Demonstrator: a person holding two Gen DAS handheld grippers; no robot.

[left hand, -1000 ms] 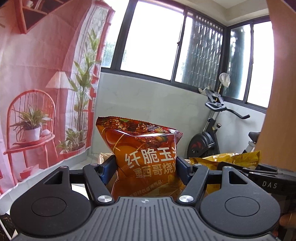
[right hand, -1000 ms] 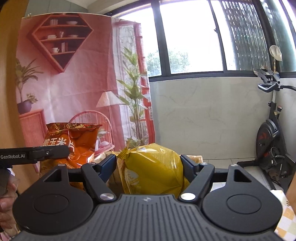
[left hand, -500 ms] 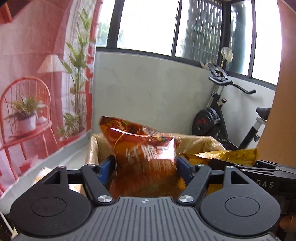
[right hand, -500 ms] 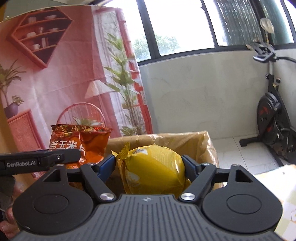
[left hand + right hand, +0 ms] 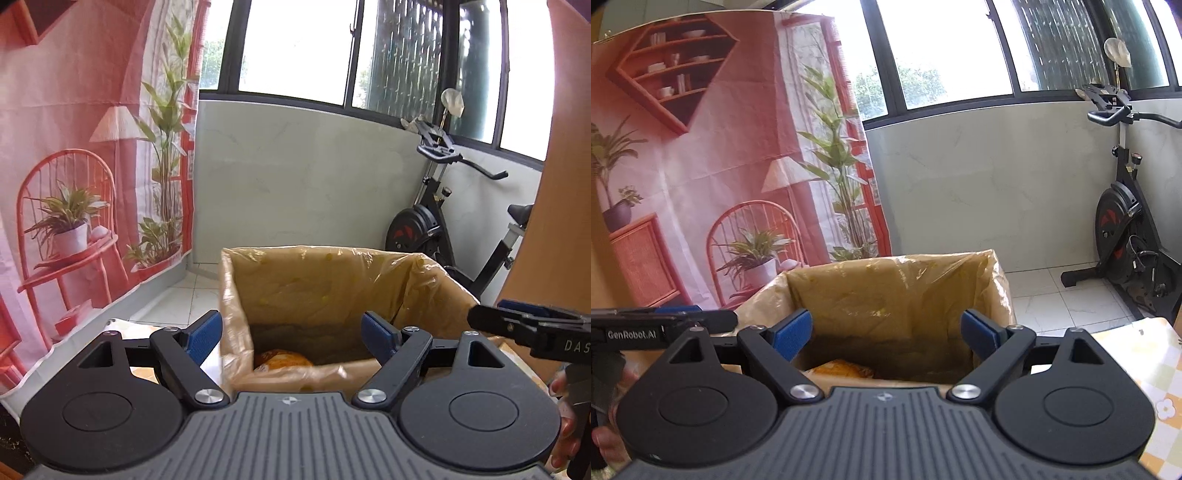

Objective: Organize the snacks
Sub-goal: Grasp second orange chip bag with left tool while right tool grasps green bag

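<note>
Left gripper point(image 5: 291, 330): jaws opening, nothing between the pads, poised over the near edge of the lined box point(image 5: 332, 273). Right gripper point(image 5: 886, 330): the same, jaws opening and empty, just beside the left one at that near edge. Box: open-topped, directly ahead of and below both. Snack bags point(image 5: 282, 360): on the box floor by the near wall, below both grippers, neither plainly nearer; long axis hidden. A second earlier each gripper clamped one bag.
</note>
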